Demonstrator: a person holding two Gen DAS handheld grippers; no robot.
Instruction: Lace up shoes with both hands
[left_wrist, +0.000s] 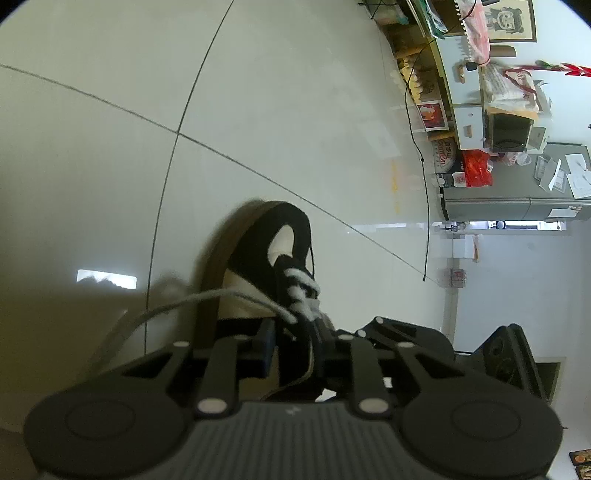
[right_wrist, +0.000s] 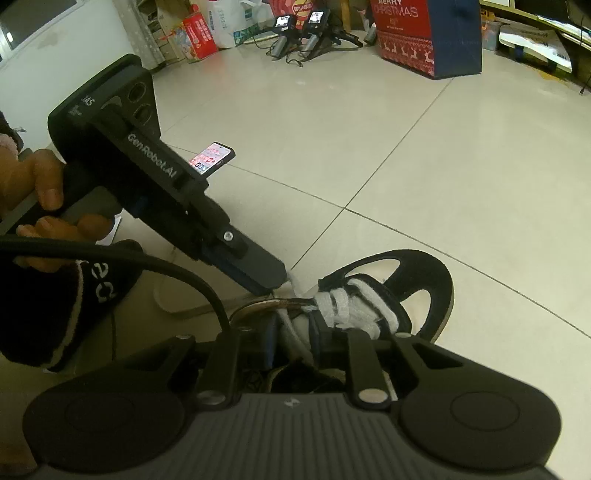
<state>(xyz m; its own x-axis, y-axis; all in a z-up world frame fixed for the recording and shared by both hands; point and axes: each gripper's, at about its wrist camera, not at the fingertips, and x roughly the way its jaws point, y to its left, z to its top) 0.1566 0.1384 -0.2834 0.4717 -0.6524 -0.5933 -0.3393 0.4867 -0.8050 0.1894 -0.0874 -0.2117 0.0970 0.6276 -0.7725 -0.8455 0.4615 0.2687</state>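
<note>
Closest to the lens in the right wrist view, the right gripper (right_wrist: 295, 341) points down at the shoe (right_wrist: 391, 295), its two fingers a narrow gap apart with a white lace (right_wrist: 295, 343) running between them; whether the pads actually press on it cannot be told. Just beyond its fingertips the laces cross in a white bundle over the shoe's tongue, and the black toe cap lies farther out on the tiled floor (right_wrist: 424, 147). From the left of the shoe the left gripper (right_wrist: 282, 284) slants down to the lace area, its tip at the shoe's opening; a hand (right_wrist: 44, 206) wraps its handle, above a dark cuff.

From the left wrist view, the left gripper (left_wrist: 295, 345) has its fingers slightly apart over the shoe's (left_wrist: 273, 251) collar. A grey-white lace end (left_wrist: 207, 297) arcs away from the eyelets to the left of the shoe. Whether a lace is pinched here is not clear.
</note>
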